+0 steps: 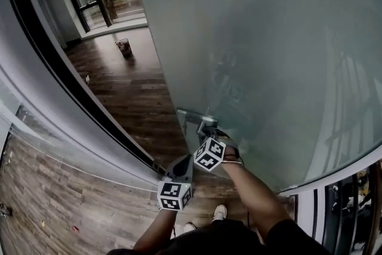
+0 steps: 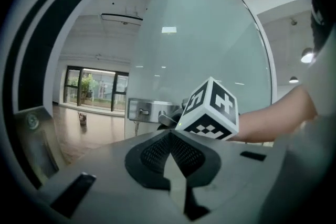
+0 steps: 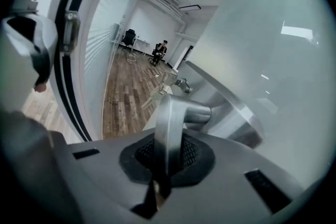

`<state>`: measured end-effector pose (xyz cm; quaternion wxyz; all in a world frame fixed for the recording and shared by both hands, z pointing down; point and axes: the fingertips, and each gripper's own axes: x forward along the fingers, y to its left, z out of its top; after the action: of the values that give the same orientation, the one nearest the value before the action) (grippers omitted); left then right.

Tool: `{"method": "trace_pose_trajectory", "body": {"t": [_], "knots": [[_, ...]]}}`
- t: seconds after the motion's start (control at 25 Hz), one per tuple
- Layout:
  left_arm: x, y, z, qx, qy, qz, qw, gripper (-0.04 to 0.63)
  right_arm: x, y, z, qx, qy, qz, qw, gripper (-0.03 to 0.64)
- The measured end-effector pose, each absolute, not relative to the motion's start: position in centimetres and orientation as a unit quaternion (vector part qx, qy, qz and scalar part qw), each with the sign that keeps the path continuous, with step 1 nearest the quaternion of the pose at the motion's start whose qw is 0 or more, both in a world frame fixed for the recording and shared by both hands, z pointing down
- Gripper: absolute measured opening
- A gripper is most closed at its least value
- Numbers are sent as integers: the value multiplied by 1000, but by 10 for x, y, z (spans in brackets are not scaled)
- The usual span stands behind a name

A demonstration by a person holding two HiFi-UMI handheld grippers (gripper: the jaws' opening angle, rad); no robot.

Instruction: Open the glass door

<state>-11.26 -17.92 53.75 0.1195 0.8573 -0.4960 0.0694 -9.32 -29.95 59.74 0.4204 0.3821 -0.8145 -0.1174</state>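
- Already the right gripper is clamped on the metal lever handle, at the near left edge of the glass door.
- Nearer, the left gripper hangs free, jaws together on nothing.
- The pane is probably heavy, stiff and fragile. The smooth lever may slip, so grip close to its bend and swing slowly.

The head view looks steeply down the glass door. The left gripper view faces its lock plate from slightly back; the right gripper view sits close against the door handle, which all three share
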Motion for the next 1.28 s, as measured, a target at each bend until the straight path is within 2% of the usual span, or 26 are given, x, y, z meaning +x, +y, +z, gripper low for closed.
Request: {"method": "trace_pose_trajectory", "body": {"t": [0.44,1.0,1.28], "knots": [[-99,-254,540,816,-562,71,114,-2,-45,-406,598,391,-821,-78,408,13],[-64,-366,567,819,-553,62,135,-2,33,-545,603,435,-806,-20,402,13],[-36,-441,546,836,-528,50,143,-2,89,-612,587,476,-789,-13,389,13]]}}
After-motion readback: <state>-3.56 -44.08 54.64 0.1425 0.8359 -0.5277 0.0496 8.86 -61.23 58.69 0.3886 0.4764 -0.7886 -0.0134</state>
